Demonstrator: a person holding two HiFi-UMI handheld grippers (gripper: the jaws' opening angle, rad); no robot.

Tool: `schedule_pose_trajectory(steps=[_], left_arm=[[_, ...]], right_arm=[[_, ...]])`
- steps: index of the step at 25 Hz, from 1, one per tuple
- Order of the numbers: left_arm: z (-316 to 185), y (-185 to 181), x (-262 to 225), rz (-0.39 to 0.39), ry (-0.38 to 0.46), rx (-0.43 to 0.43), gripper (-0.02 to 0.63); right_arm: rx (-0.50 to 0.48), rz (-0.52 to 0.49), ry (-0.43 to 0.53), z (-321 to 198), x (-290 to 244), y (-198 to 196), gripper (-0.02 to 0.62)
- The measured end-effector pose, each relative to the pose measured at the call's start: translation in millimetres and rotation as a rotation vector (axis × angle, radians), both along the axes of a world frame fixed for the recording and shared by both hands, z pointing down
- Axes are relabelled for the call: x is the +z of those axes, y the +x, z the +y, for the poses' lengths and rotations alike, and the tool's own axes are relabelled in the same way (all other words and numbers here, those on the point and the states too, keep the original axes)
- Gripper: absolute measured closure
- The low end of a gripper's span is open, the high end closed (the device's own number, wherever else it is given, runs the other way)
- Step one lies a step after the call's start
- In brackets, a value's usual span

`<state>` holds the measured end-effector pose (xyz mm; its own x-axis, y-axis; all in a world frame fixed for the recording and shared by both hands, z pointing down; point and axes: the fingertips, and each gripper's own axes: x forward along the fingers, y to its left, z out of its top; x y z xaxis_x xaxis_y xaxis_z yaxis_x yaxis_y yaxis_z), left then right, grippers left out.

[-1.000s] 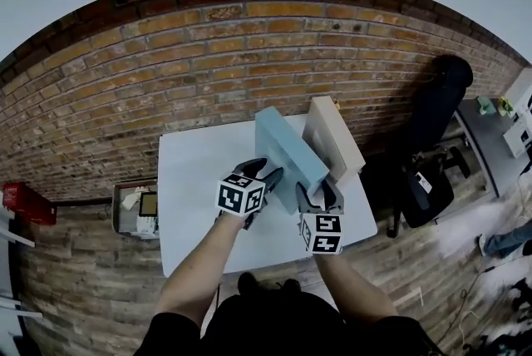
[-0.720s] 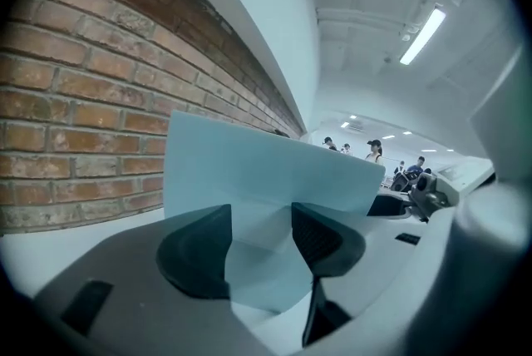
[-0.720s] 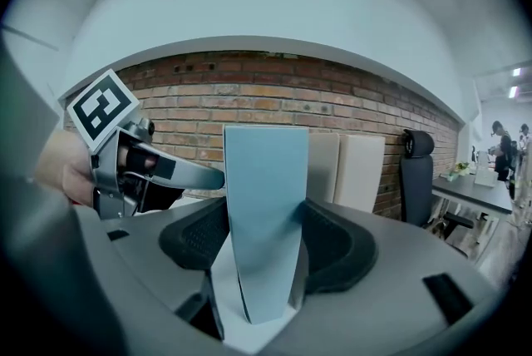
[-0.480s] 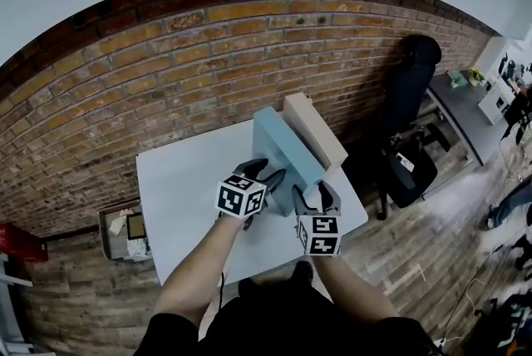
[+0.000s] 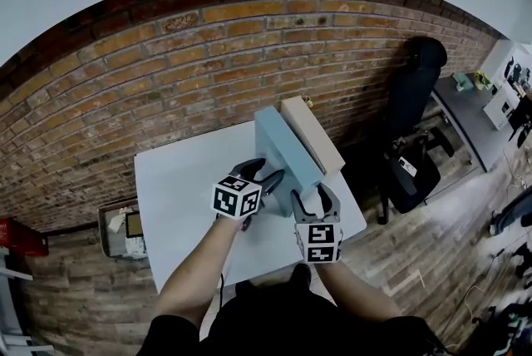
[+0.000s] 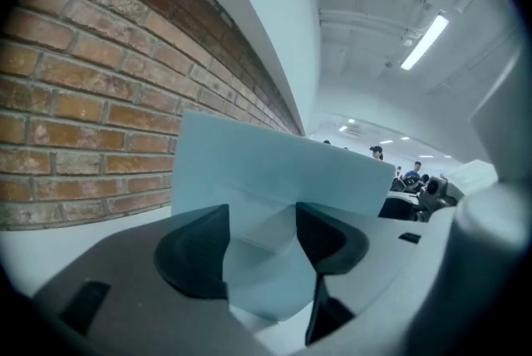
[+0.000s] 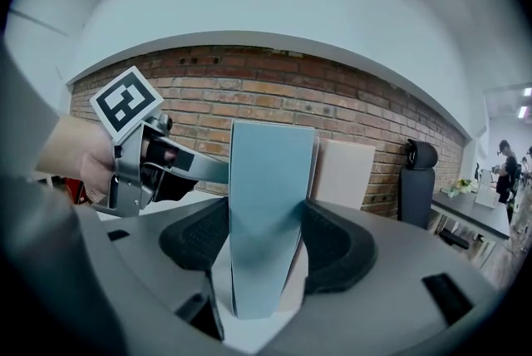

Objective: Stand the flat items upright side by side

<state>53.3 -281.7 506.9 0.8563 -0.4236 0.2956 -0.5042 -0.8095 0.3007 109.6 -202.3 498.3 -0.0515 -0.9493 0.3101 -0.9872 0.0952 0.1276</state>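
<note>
My right gripper [image 5: 312,196] is clamped about half open on the near edge of the blue board [image 5: 287,150]. The board stands upright on the white table [image 5: 183,180], towards its far right corner. The beige board [image 5: 312,134] is on edge just to the right of it, their broad faces close together, though I cannot tell whether they touch. My left gripper [image 5: 264,173] comes in from the left. Its jaws have just been opening, with the blue board's near left part between them, and I see no gap at either pad, so I judge it is in contact but loosening. The risk is in letting go. If the left pads drag as they come off, or the right jaws part unevenly, the blue board could tip left onto the open table. It could also lean right and push the beige board over the table's right edge, which is close by. Pulling either gripper back at an angle might also twist the pair out of line.
</note>
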Motion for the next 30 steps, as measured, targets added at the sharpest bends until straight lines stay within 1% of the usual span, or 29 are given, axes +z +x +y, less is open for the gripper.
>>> schedule_pose_trajectory(steps=[2,5,8,11,15,19,20,21,23,24,27,30], left_arm=[[-4,-3,-1,-0.004,0.003,-0.012,0.341],[-11,-4,2,-0.014,0.001,-0.038,0.351],[-16,-5,2,0.007,-0.010,-0.060,0.368],[-16,-6,6,0.024,-0.032,-0.071,0.365],[-11,-9,18,0.044,-0.082,-0.087,0.365],[-11,-14,31,0.031,-0.102,-0.108,0.365],[-12,-14,32,0.030,-0.104,-0.117,0.365],[-13,-15,34,0.028,-0.105,-0.124,0.365],[-13,-15,36,0.016,-0.098,-0.132,0.365],[-12,-15,37,0.008,-0.092,-0.133,0.365],[-12,-16,38,-0.020,-0.074,-0.144,0.365],[-13,-19,35,-0.031,-0.065,-0.162,0.365]], right_arm=[[-0.010,0.010,0.007,-2,-2,-5,0.314],[-0.040,0.022,-0.008,-3,3,-11,0.318],[-0.089,0.033,-0.032,0,7,-17,0.319],[-0.157,0.043,-0.044,5,5,-18,0.290],[-0.230,0.043,-0.025,17,-2,4,0.278],[-0.285,-0.006,-0.008,24,-7,39,0.284],[-0.308,-0.018,-0.012,25,-6,47,0.303],[-0.339,-0.032,-0.017,25,-4,53,0.343],[-0.396,-0.055,-0.027,24,0,66,0.403],[-0.408,-0.065,-0.029,22,2,74,0.411],[-0.405,-0.123,-0.031,10,5,103,0.435],[-0.376,-0.154,-0.066,-8,16,130,0.497]])
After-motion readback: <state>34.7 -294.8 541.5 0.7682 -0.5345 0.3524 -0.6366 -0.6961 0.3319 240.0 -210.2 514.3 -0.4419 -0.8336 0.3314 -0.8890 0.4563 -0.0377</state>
